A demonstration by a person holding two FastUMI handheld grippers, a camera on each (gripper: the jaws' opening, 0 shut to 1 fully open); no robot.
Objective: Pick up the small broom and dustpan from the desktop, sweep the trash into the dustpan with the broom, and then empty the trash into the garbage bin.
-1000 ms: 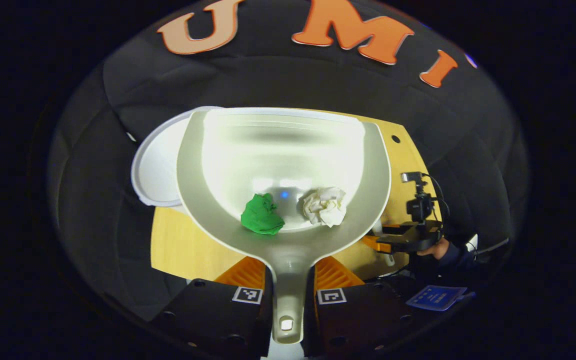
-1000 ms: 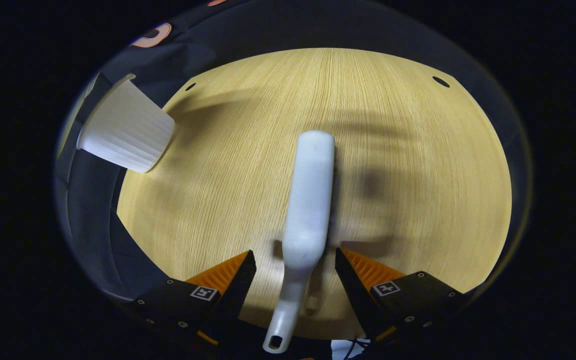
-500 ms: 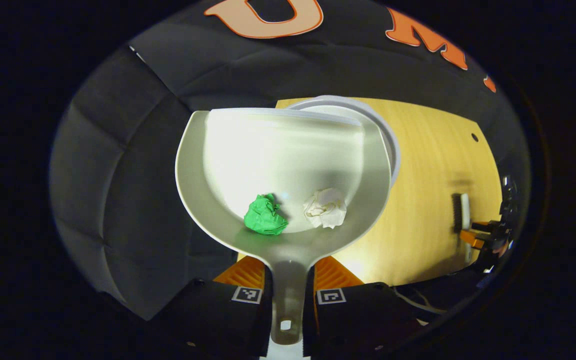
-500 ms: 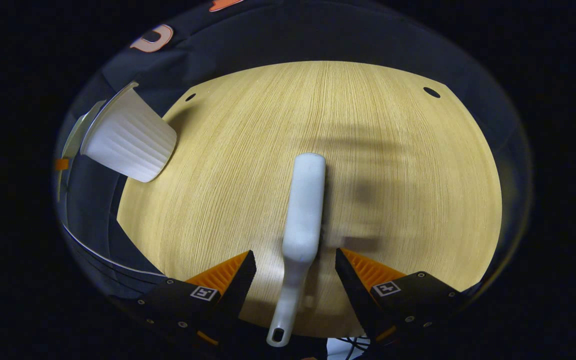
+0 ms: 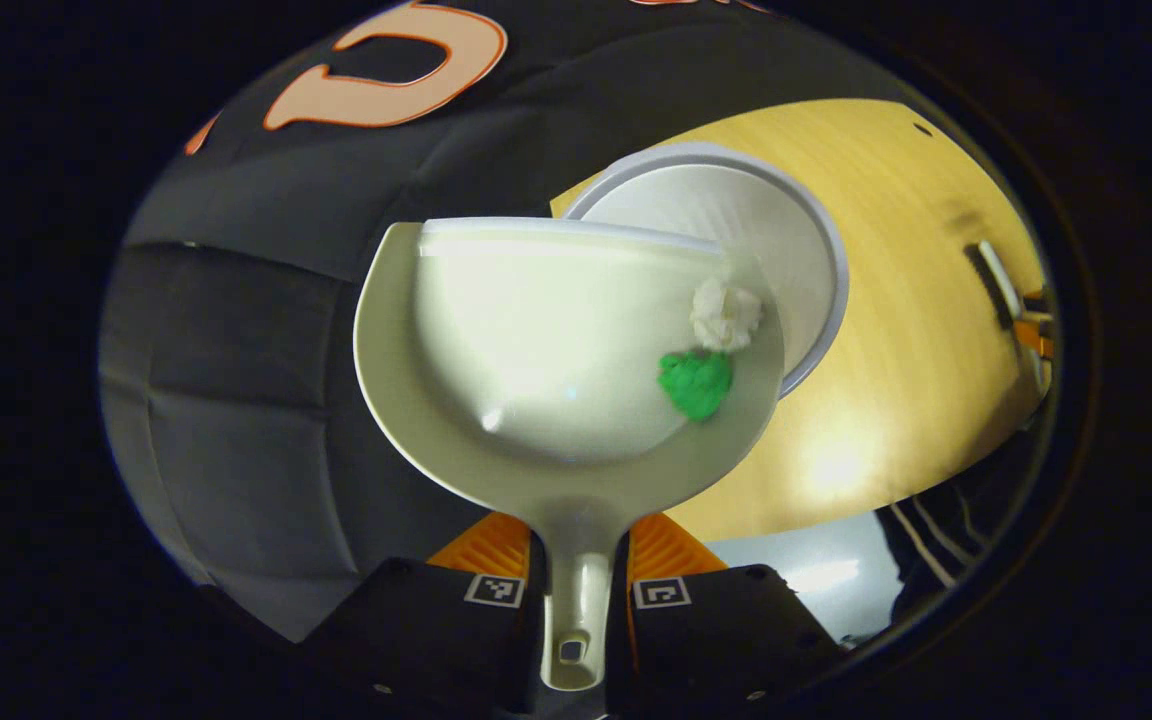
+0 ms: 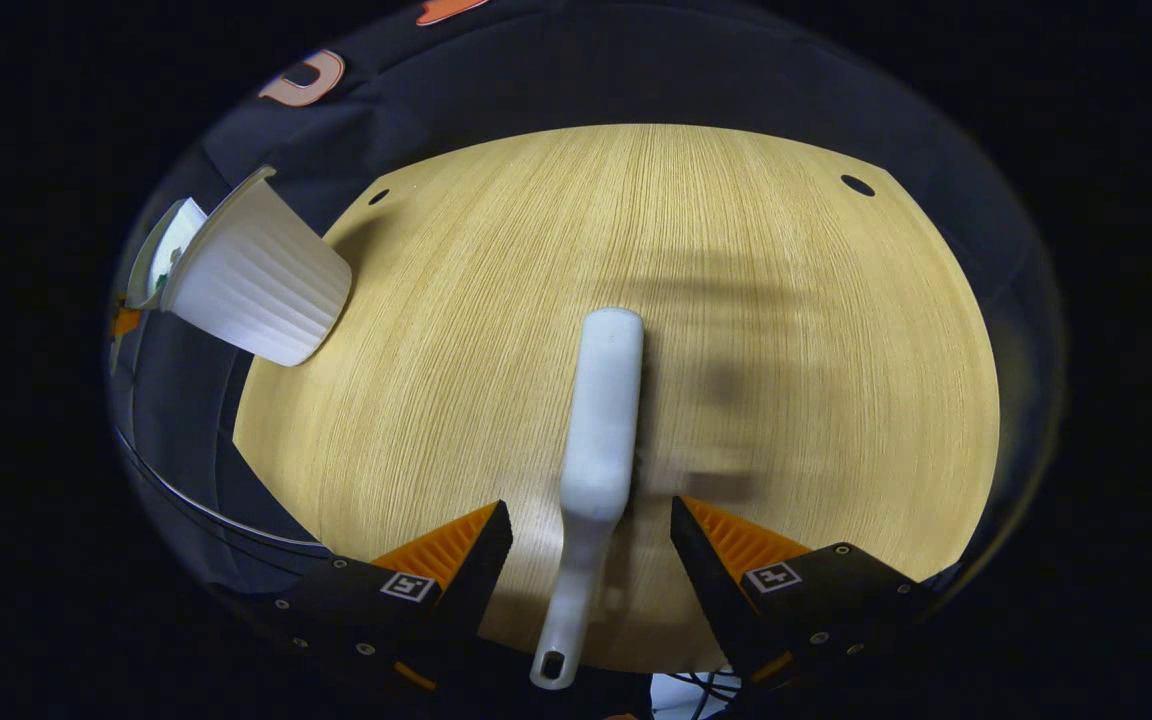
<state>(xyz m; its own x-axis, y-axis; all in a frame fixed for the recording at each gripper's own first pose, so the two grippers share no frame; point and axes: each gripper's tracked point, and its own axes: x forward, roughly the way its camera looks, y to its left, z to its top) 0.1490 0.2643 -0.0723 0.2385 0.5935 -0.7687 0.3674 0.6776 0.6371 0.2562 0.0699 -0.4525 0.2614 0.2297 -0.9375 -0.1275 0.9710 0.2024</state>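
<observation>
On the wooden counter (image 6: 756,300) the broom (image 6: 598,440) lies between the right gripper's (image 6: 591,545) spread fingers, while the left gripper (image 5: 576,560) clamps the dustpan (image 5: 536,400) handle, tilting it so the green wad (image 5: 696,383) and white paper ball (image 5: 726,313) slide toward the garbage bin (image 5: 816,260).

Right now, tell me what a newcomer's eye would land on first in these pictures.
First, the bright green wad and the white paper wad at the right rim of the tilted dustpan, which the left gripper holds by its handle over the white garbage bin. Next, the small broom lying on the wooden desktop between the right gripper's open fingers.
</observation>
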